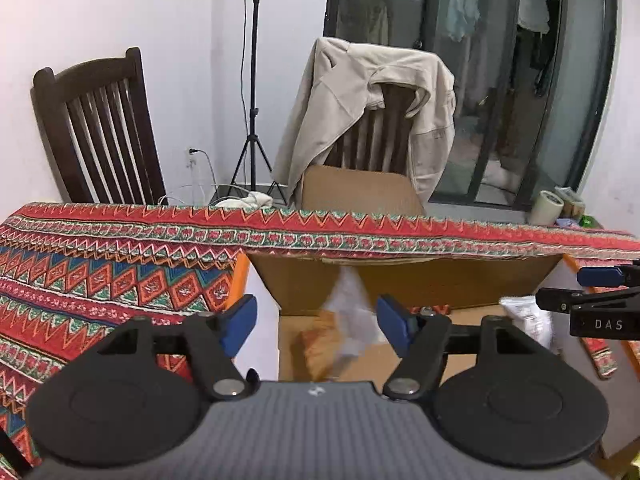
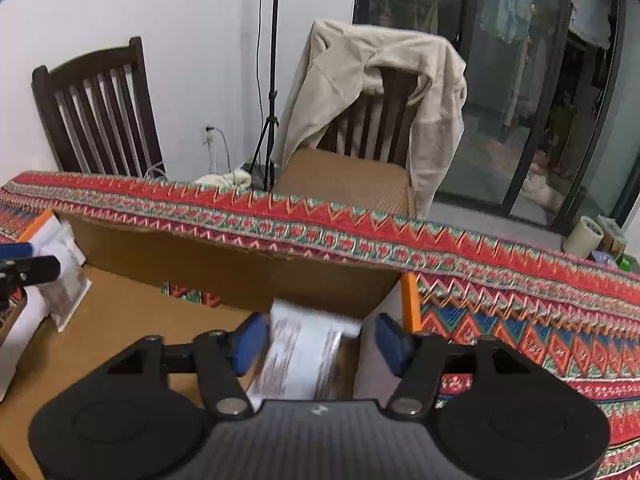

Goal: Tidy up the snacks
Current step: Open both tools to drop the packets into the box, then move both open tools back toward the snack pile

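Observation:
An open cardboard box [image 1: 404, 280] sits on the patterned tablecloth; it also shows in the right wrist view [image 2: 224, 264]. My left gripper [image 1: 316, 320] is open above the box. A blurred white snack packet [image 1: 350, 320] hangs in the gap between its fingers, touching neither, above an orange packet [image 1: 316, 344] on the box floor. My right gripper [image 2: 320, 338] is open over the box's right end, with a white printed snack packet [image 2: 300, 356] between and below its fingers. Another white packet [image 2: 66, 280] lies at the box's left side. The right gripper's fingers [image 1: 600, 300] show at the left view's right edge.
The tablecloth [image 1: 100, 280] covers the table around the box. Two dark wooden chairs [image 1: 100, 128] stand behind the table, one draped with a beige jacket [image 1: 360, 108]. A light stand [image 1: 252, 80] is by the wall. A tape roll [image 1: 548, 208] sits at the far right.

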Motion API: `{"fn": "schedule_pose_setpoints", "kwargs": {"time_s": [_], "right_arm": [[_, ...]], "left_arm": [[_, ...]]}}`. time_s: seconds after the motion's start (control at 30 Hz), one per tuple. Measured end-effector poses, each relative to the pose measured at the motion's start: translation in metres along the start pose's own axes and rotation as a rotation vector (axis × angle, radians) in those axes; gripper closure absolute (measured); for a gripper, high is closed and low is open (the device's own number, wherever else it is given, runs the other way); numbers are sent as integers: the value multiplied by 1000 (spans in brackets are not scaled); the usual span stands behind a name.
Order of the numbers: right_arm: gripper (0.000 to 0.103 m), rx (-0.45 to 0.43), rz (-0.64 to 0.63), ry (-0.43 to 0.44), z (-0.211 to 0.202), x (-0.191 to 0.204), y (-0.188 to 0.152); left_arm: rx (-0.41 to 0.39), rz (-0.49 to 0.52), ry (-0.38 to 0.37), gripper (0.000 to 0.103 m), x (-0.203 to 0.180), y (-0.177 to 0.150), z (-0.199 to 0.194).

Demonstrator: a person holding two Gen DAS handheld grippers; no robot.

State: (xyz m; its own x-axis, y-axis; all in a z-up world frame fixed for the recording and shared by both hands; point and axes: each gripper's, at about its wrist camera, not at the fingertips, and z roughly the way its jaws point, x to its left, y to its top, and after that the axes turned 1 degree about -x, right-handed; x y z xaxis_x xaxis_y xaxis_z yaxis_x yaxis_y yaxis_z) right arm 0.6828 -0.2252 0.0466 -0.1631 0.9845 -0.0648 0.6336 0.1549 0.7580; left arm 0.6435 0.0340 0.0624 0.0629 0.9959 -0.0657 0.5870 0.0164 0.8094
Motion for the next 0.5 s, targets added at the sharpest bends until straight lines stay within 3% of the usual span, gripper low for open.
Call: {"fn": "schedule_pose_setpoints", "kwargs": {"time_s": [0.3,0.4,0.5], "right_arm": [[27,-118,-49,6,-100,-4,12],[22,-165,-74,-2,-155,-10,11],[18,-208,-68,6,-211,-21,5]], "left_arm": [[-80,46,-19,32,-1,30,-107],[-122,56,-38,28,-9,32,-156],[-159,72,-65,17,-21,24,-212]]}}
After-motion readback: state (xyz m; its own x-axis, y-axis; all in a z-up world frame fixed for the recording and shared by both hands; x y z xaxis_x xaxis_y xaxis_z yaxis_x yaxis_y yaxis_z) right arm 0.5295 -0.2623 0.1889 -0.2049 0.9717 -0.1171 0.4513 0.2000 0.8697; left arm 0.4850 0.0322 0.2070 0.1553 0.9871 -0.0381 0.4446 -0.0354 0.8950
